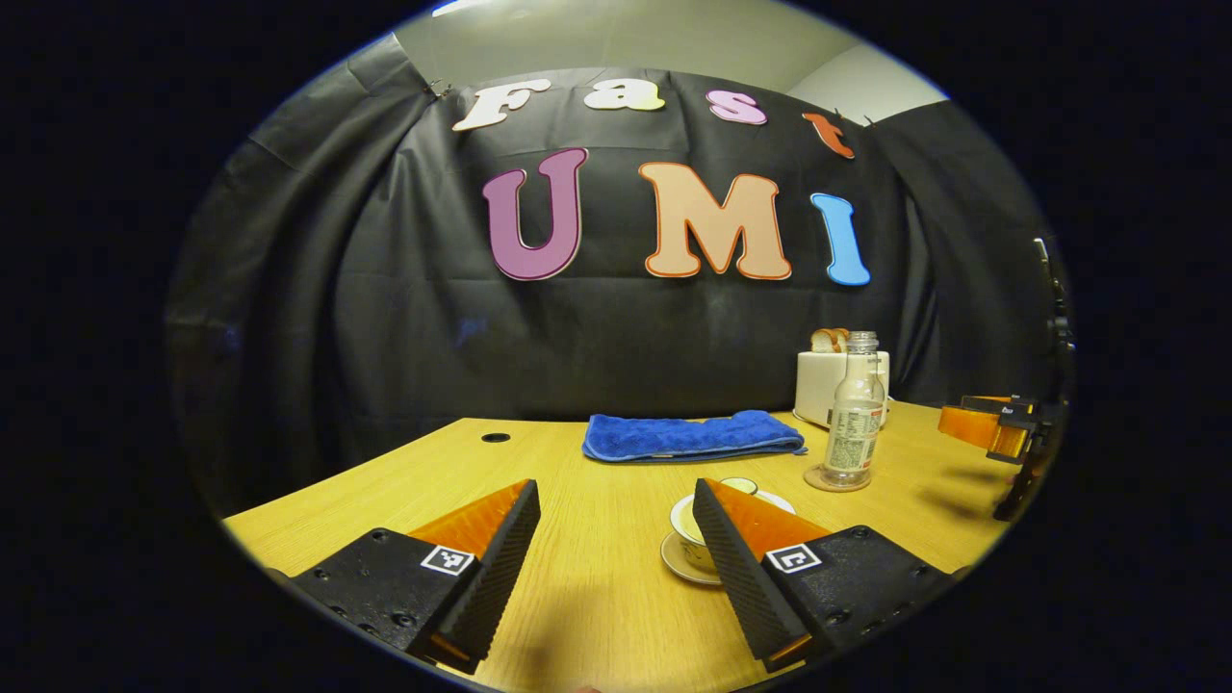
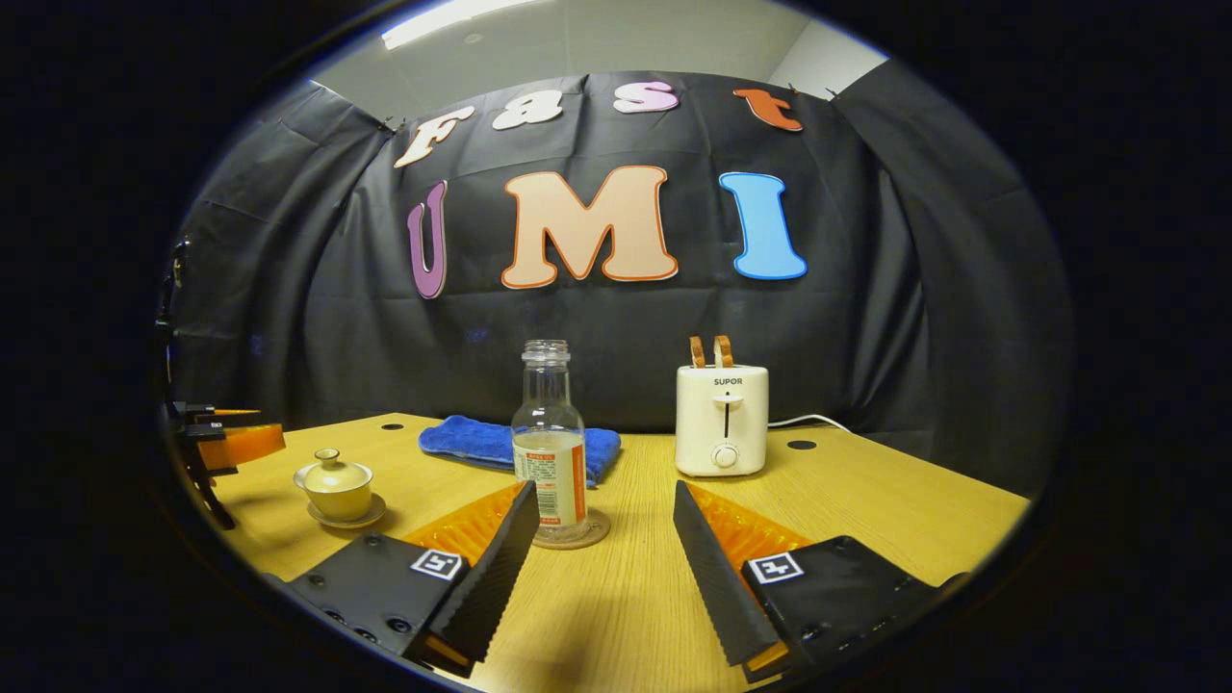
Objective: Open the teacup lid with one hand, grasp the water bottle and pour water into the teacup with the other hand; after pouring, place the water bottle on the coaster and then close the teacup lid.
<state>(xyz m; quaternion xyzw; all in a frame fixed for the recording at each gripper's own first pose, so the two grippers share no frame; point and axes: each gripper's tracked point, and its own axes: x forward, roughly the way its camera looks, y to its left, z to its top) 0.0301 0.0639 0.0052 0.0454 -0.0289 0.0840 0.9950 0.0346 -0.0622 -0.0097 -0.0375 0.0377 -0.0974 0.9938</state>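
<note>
I see both hand-held grippers, left (image 1: 616, 500) and right (image 2: 602, 500), spread apart; lidded teacup (image 2: 335, 486) left of the water bottle (image 2: 549, 443) on its coaster (image 2: 599, 531).

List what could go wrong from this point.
1. The bottle has no cap and stands tall on a small coaster; a clumsy approach by the open right gripper could tip it and spill.
2. The lid has only a small knob; the open left gripper might slip off it or nudge the teacup on its saucer.
3. The towel lies just behind the bottle and could soak up any spill.
</note>
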